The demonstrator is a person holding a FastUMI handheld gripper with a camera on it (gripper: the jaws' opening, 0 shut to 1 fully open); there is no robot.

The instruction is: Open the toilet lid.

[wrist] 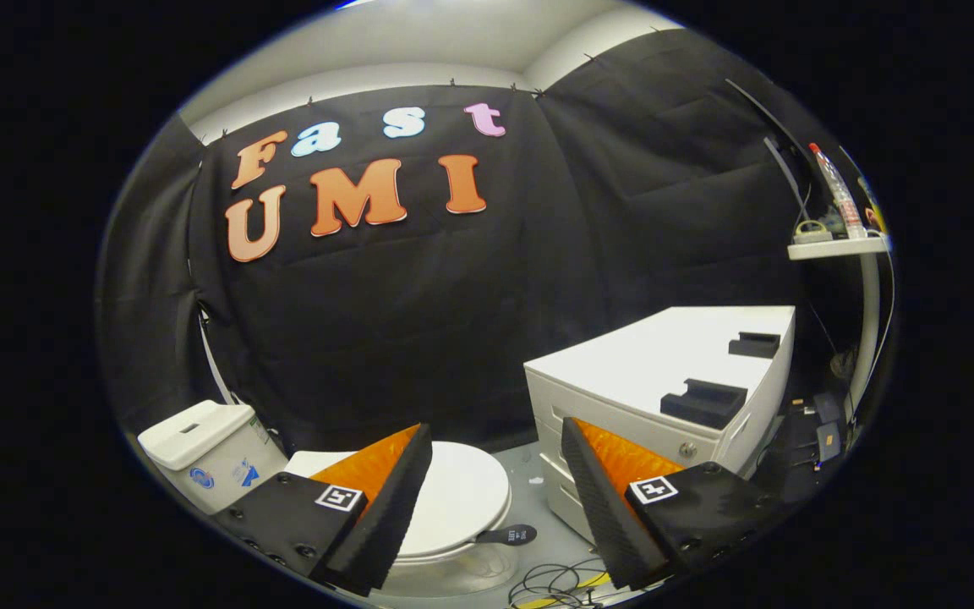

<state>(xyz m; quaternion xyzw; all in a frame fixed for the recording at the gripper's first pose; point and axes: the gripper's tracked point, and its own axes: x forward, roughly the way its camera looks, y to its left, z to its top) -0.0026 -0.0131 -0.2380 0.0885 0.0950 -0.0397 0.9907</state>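
While the jaws (495, 474) gape empty, the shut toilet lid (462, 495) lies beyond, white cabinet (664, 372) beside

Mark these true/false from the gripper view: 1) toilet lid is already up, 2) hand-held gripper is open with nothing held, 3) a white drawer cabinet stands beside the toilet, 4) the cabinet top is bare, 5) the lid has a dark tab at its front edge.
1) False. The toilet lid lies flat, closed on the bowl.
2) True. The hand-held gripper has its fingers spread wide apart, nothing between them; the lid sits just ahead.
3) True. The white drawer cabinet stands next to the toilet, on the far side from the cistern.
4) False. Two black foam blocks lie on top of it.
5) True. A dark tab sticks out from the lid's front edge.
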